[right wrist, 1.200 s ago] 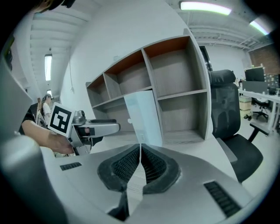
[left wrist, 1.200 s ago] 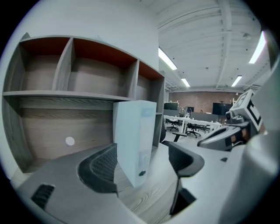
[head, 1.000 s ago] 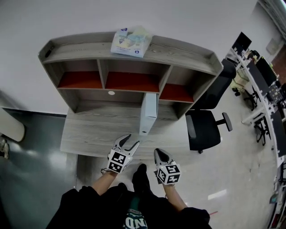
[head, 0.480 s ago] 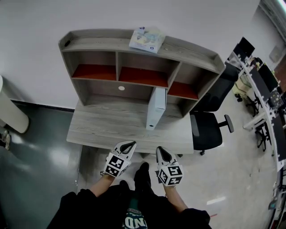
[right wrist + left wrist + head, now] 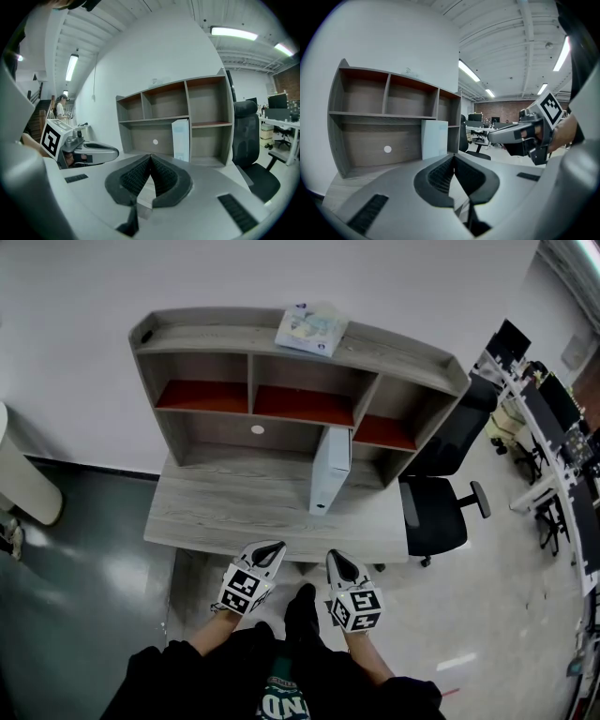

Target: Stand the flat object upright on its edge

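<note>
Flat white box [image 5: 330,470]: standing upright on its edge on the desk [image 5: 216,512], seemingly leaning on the shelf divider [image 5: 364,407] for support. Left gripper [image 5: 270,551] and right gripper [image 5: 335,562]: hovering at the desk's near edge, well apart from the box, jaws pressed together on nothing, the task apparently being done.

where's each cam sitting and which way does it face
Head view: on the person's head, looking down at the desk; shows both arms, left gripper, right gripper.
Left gripper view: rides the left gripper, facing the shelves over its shut jaws; right gripper at right.
Right gripper view: rides the right gripper, same heading, jaws shut; left gripper at left.
Shared: all show the upright white box.
</note>
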The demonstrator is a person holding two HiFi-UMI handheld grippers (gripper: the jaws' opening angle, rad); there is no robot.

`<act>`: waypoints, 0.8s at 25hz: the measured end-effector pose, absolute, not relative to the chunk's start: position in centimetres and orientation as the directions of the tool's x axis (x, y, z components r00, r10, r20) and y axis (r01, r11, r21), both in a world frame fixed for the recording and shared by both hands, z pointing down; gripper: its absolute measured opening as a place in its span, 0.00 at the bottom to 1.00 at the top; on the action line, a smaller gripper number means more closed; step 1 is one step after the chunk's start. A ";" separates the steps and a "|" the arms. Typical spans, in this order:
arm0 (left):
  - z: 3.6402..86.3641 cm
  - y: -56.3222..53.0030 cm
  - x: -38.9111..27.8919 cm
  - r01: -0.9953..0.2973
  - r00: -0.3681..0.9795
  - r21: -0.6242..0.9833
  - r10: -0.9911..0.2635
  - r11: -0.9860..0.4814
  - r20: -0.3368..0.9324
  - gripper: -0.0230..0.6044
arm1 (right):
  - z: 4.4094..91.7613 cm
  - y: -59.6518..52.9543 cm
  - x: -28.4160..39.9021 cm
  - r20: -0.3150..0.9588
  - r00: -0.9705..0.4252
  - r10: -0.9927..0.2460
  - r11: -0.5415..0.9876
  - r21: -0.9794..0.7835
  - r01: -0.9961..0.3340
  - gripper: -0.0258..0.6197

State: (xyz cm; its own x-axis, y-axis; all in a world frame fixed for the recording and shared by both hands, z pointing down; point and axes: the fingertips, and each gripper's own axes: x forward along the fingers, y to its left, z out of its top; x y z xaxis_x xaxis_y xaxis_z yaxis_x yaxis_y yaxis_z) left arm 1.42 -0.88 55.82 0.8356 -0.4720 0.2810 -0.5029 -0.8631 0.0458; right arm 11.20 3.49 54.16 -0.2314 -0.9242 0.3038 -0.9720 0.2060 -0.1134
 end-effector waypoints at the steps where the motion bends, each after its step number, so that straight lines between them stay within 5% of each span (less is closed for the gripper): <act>1: 55.9 -0.9 1.3 -0.503 0.835 0.048 -0.471 -0.863 0.284 0.06 | 54.2 3.5 11.1 0.304 -0.231 -0.924 0.206 -0.113 -0.972 0.09; 20: 57.3 -1.2 0.9 -0.531 0.813 0.069 -0.485 -0.844 0.322 0.06 | 54.1 3.6 10.8 0.291 -0.248 -0.924 0.219 -0.130 -0.967 0.09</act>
